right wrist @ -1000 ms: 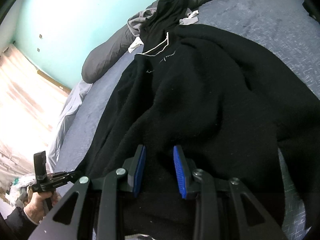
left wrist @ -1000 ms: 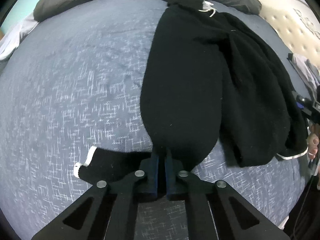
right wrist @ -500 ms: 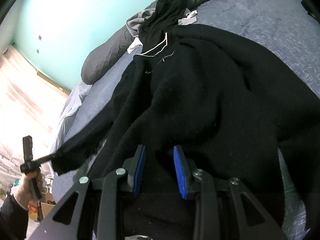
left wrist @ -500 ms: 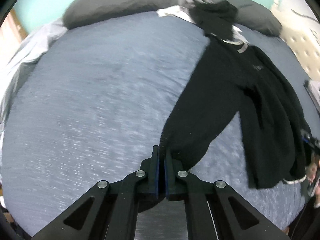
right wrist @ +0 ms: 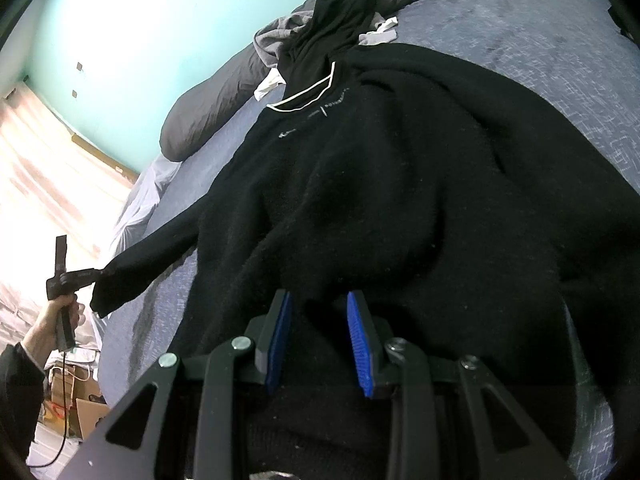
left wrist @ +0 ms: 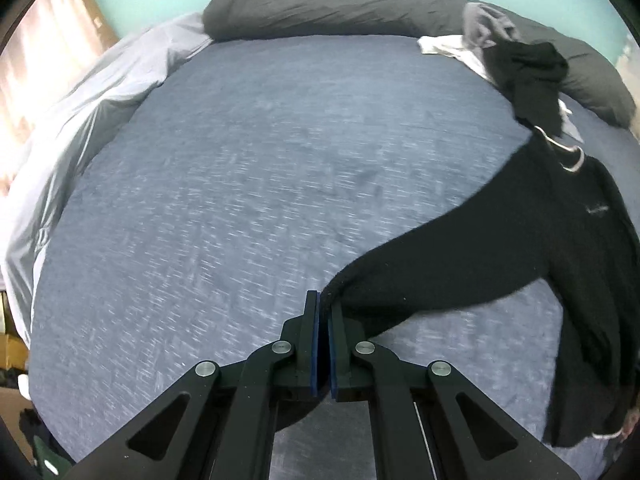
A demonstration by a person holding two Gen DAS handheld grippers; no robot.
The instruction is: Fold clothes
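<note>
A black sweater point(right wrist: 400, 184) lies on the blue bed point(left wrist: 240, 200). It has a thin white line around its neck. Its neck end points to the grey pillow point(left wrist: 340, 0) at the far end of the bed. A small heap of other clothes point(left wrist: 520, 60), black, grey and white, sits by the pillow, just past the sweater's neck.

The left gripper point(left wrist: 323, 312) has its two jaws pressed tight together. They pinch the end of one sleeve point(left wrist: 420, 276). The sleeve is pulled out long and straight, away from the body of the sweater and over the bare bed. In the right wrist view a hand point(right wrist: 60, 316) holds this gripper out to the side of the sweater, past the edge of the bed, with the sleeve end hanging from its tip.

The right gripper point(right wrist: 320, 320) sits at the near end of the sweater, the end far from the pillow. Its blue pads point(right wrist: 280, 336) stand partly apart. Black cloth lies bunched between them. I cannot tell if the pads are squeezing the cloth or just sitting around it.

A pale sheet point(left wrist: 80, 120) hangs down the side of the bed, on the side away from the sweater. Some boxes point(right wrist: 80, 400) sit on the floor below the hand.
</note>
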